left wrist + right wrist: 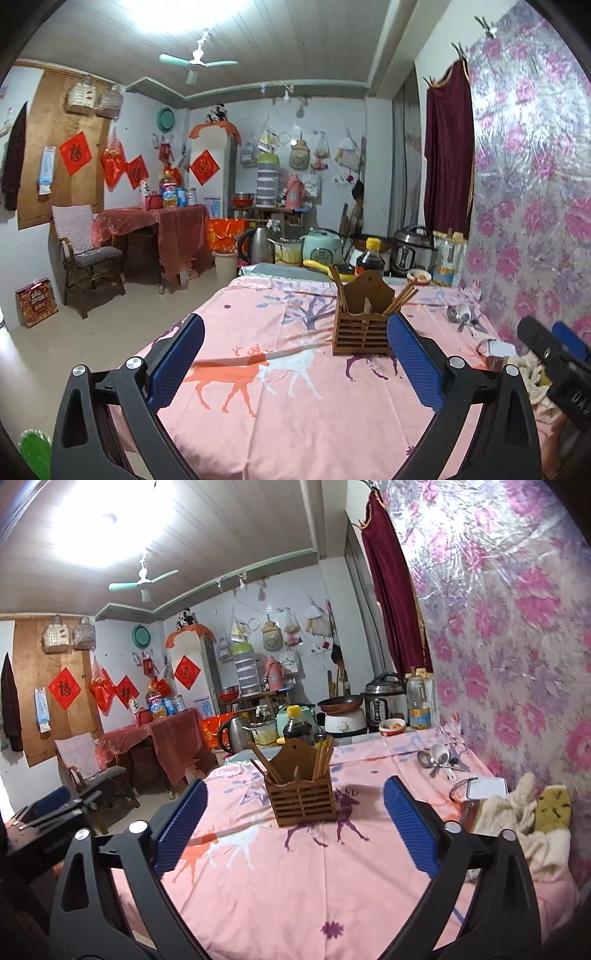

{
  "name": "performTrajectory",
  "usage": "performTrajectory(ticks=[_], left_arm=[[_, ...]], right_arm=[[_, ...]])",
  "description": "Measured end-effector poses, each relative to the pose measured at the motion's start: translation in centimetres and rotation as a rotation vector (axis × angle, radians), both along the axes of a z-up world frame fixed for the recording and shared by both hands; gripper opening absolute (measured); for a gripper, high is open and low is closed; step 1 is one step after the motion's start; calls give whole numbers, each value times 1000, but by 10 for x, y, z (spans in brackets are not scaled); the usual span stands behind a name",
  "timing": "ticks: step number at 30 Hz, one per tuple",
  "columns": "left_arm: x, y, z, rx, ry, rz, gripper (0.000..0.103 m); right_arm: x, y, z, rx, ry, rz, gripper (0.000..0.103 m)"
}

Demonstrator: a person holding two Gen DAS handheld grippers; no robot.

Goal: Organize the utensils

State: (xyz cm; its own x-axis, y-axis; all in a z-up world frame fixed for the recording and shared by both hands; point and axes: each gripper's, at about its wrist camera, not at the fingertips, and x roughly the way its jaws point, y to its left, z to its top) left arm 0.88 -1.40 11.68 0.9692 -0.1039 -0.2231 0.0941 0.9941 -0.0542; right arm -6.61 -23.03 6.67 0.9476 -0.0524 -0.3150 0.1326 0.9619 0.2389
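The left tool (295,354) hangs low over the desk (295,424) with its blue fingers (177,362) spread wide and nothing between them. Ahead of it, toward mid-desk on the pink deer-print cloth, the wooden utensil holder (361,330) stands upright, its tall pointed back panel facing away. Chopsticks (400,299) stand in it on end: one bunch in the left compartment leans up and to the left, another in the right compartment leans up and to the right. The right tool (293,827) is likewise released, fingers wide apart and empty, with the holder framed between them from its own view. Further right, close to the flowered wall, a loose heap of spoons (437,758) lies flat on the cloth, bowls toward the far end, handles running toward the near right. Just nearer lie a white phone (487,787) and a crumpled cloth (517,812).
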Motion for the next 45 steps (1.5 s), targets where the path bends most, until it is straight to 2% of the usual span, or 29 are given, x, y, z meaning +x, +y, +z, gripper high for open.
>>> performTrajectory(ticks=[5,13,19,45], left_arm=[[-6,-1,-2,16,-6,-3,97],[10,-3,-28,24,45,-4,97],[16,-8,-37,50,64,-18,97],[19,-10,-43,49,78,-35,97]], right_arm=[[1,2,-7,-22,20,-20,96],[8,0,-23,-48,65,-43,96],[13,3,-32,-52,94,-20,96],[13,9,-35,-61,100,-6,96]])
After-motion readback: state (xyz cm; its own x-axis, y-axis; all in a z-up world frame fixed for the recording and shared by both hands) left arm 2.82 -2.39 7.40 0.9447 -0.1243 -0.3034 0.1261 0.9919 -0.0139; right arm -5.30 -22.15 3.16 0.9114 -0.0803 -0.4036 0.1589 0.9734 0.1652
